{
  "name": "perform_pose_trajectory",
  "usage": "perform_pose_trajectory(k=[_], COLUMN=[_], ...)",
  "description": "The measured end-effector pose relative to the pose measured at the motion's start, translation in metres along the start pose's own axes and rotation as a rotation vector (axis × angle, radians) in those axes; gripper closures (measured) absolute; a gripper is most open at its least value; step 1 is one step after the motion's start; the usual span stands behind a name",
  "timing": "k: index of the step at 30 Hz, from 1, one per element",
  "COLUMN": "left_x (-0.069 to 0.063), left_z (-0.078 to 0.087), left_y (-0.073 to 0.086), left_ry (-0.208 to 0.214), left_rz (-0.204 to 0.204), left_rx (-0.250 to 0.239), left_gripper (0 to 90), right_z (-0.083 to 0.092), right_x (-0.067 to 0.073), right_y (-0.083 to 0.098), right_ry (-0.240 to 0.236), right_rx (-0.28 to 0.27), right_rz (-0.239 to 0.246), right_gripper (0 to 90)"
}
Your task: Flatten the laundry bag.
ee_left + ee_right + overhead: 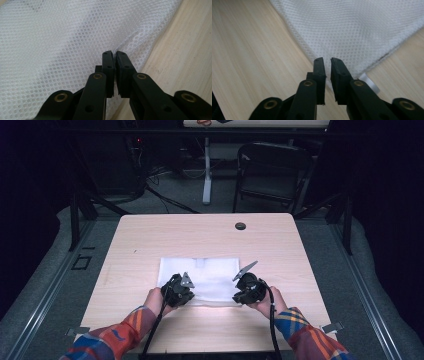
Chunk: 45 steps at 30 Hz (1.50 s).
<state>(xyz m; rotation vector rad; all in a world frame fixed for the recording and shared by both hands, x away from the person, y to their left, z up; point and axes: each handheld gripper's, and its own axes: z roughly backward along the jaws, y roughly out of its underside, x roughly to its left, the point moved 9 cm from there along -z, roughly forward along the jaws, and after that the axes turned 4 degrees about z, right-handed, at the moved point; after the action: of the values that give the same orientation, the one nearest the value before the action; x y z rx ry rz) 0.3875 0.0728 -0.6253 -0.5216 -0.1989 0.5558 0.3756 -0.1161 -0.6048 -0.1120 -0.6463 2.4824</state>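
Cloth: white mesh cloth (210,280) lies flat mid-table (150,235), both grippers at its near edge.
Left gripper (114,53): jaws pinched on the near left edge, a small ridge of mesh bunched at the tips.
Right gripper (327,60): jaws nearly together at the near right corner; a narrow slit shows, so whether they hold mesh I cannot tell.
Tip: confirm the right bite, then lift both corners together, evenly, keeping the edge taut.
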Motion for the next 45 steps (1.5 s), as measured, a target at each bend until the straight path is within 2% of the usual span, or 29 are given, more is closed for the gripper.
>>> perform_pose_trajectory(k=[3,8,13,16,22,27,37,42,45], left_x=[0.001,0.001,0.002,0.002,0.000,0.000,-0.001,-0.002,-0.003], left_z=[0.003,0.007,0.011,0.013,0.012,0.012,0.013,0.015,0.015], left_y=[-0.002,-0.007,-0.010,-0.010,-0.011,-0.011,-0.012,-0.012,-0.012], left_ry=[-0.013,-0.025,-0.035,-0.031,-0.022,-0.015,-0.015,-0.024,-0.011], left_rz=[0.002,0.002,0.001,-0.006,-0.015,-0.017,-0.001,-0.003,0.010], left_rx=[-0.020,-0.054,-0.079,-0.081,-0.079,-0.083,-0.093,-0.088,-0.070], left_gripper=[86.4,86.7,86.7,86.9,87.0,86.9,86.2,86.8,87.0], right_z=[-0.002,-0.016,-0.029,-0.034,-0.037,-0.043,-0.043,-0.043,-0.042], right_x=[0.009,0.025,0.029,0.025,0.017,0.007,0.006,0.006,0.007], right_y=[-0.005,-0.010,-0.015,-0.018,-0.020,-0.013,-0.012,-0.011,-0.010], right_ry=[-0.009,-0.004,0.020,0.055,0.091,0.115,0.094,0.103,0.092], right_rx=[-0.017,-0.001,0.023,0.016,-0.014,0.016,0.011,0.014,0.022], right_rz=[0.032,0.103,0.151,0.154,0.140,0.120,0.115,0.119,0.131], right_gripper=[89.1,90.0,90.0,90.0,90.0,90.0,90.0,90.0,90.0])
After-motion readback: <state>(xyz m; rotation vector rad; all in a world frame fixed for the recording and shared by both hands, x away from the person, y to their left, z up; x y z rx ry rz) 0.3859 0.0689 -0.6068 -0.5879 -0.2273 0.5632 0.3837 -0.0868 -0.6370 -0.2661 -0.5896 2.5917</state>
